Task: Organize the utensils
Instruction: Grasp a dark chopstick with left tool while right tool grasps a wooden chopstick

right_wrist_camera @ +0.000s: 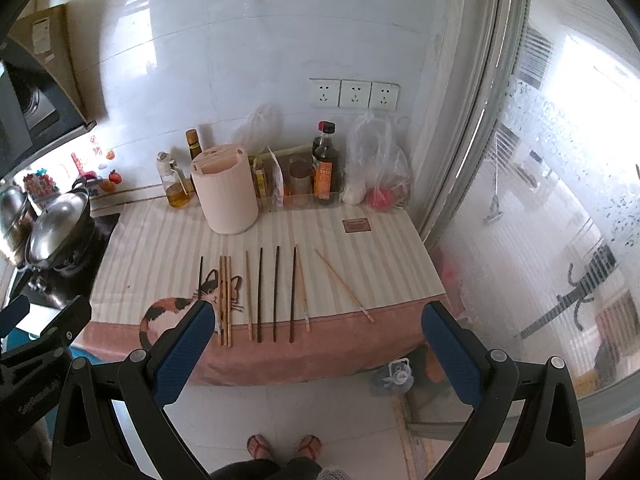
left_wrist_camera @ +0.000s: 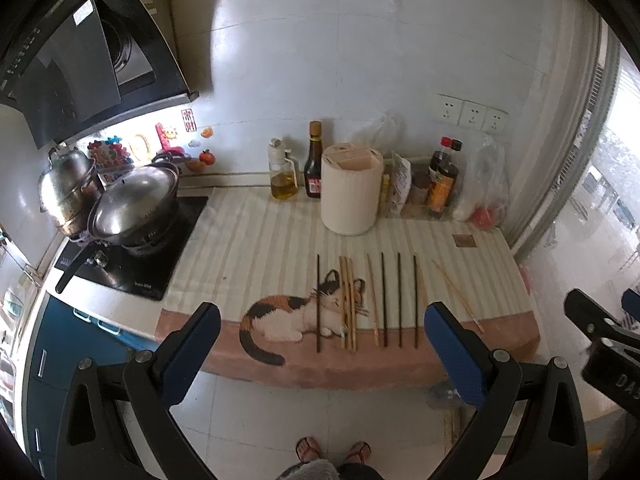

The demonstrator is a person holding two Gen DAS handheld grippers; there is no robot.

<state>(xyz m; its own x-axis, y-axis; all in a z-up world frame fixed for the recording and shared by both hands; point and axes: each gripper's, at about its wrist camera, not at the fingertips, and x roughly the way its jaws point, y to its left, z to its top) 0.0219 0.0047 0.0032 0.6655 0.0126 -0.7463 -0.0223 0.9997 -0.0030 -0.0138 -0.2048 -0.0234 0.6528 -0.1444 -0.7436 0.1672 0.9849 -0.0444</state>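
Observation:
Several chopsticks, some dark and some light wood, lie side by side on a striped cloth with a cat picture. One light chopstick lies slanted at the right. A cream cylindrical holder with slots in its lid stands behind them. My left gripper and my right gripper are both open and empty, held back from the counter's front edge, above the floor.
Oil and sauce bottles, packets and plastic bags line the back wall. A stove with steel pots is on the left. A glass door is on the right. A plastic bottle lies on the floor.

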